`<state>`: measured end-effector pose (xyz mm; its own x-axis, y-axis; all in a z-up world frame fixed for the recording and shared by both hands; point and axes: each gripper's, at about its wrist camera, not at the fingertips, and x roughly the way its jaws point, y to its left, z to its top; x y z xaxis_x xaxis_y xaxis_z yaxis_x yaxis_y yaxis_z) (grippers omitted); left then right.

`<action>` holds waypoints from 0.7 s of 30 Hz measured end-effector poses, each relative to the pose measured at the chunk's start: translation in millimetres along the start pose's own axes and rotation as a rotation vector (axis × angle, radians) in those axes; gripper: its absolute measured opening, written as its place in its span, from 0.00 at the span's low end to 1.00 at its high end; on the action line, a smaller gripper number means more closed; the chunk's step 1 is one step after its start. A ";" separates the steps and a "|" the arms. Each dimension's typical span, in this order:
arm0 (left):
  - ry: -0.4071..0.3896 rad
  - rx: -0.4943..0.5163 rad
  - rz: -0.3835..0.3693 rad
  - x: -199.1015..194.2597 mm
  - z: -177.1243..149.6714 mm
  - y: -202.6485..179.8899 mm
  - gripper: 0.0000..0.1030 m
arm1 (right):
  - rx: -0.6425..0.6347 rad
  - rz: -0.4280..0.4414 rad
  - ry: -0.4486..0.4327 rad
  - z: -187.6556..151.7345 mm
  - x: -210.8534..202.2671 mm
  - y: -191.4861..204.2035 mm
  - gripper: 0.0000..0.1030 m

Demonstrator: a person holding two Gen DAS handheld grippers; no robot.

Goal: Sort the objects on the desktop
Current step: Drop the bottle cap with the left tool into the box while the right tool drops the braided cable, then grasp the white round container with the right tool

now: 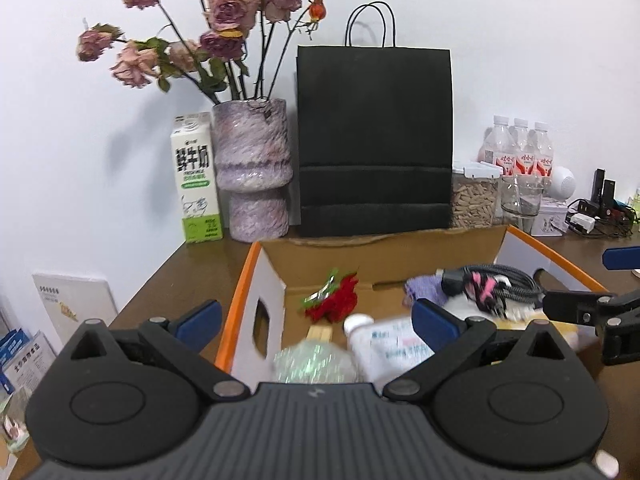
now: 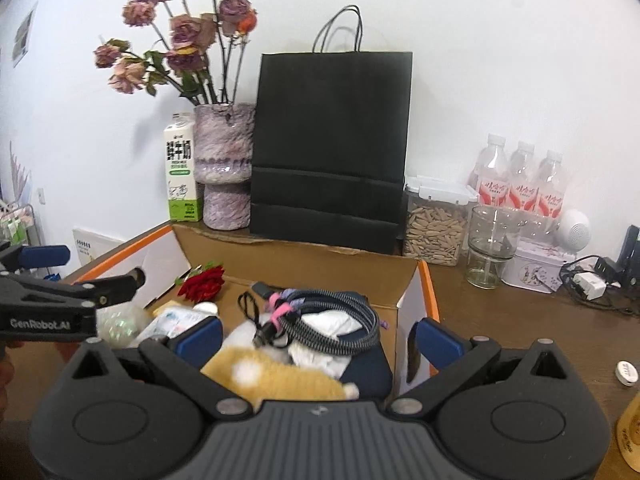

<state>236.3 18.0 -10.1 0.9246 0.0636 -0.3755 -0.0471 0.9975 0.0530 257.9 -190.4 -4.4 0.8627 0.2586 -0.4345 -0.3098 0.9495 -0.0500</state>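
Two grippers hang over an open cardboard box (image 2: 296, 260) with orange edges that stands on the brown surface (image 2: 520, 320). The left gripper (image 1: 316, 316) has its jaws released, spread wide, with nothing between them; below it, at 6 o'clock in its view, lie a clear bumpy ball (image 1: 316, 360) and a white bottle (image 1: 384, 340), both blurred. The right gripper (image 2: 318, 338) also has its jaws released and wide apart, and holds nothing. Under it in the box I see a yellow soft thing (image 2: 280, 376), partly hidden and blurred, and white cloth (image 2: 328, 326). A coiled braided cable (image 2: 336, 316) with a pink tie lies on the cloth, near the middle of the box. A red artificial rose (image 2: 204, 284) lies at 10 o'clock from the cable, near the far left corner of the box.

Behind the box, at 12 o'clock, stands a black paper bag (image 2: 332, 140). At 11 o'clock are a purple vase (image 2: 226, 168) with dried roses and a milk carton (image 2: 180, 168) touching it. At 2 o'clock stand a jar of seeds (image 2: 434, 228), an empty glass (image 2: 490, 244) and three water bottles (image 2: 520, 180).
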 end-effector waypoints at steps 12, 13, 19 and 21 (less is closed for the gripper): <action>0.088 0.013 -0.001 -47.5 -42.9 5.4 1.00 | -0.019 -0.021 0.072 -48.0 -49.1 7.2 1.00; 0.096 0.014 0.000 -50.3 -45.8 6.0 1.00 | -0.019 -0.019 0.083 -52.2 -51.9 6.8 1.00; 0.145 0.008 0.000 -58.6 -58.4 9.2 1.00 | -0.006 0.011 0.150 -77.6 -68.9 4.9 0.89; 0.156 0.007 0.003 -60.9 -61.7 9.4 1.00 | -0.002 0.026 0.168 -83.8 -71.4 6.2 0.80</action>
<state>156.1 25.4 -43.8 0.8548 0.0710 -0.5141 -0.0462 0.9971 0.0609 160.9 -217.8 -49.1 0.7753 0.2500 -0.5800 -0.3325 0.9423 -0.0382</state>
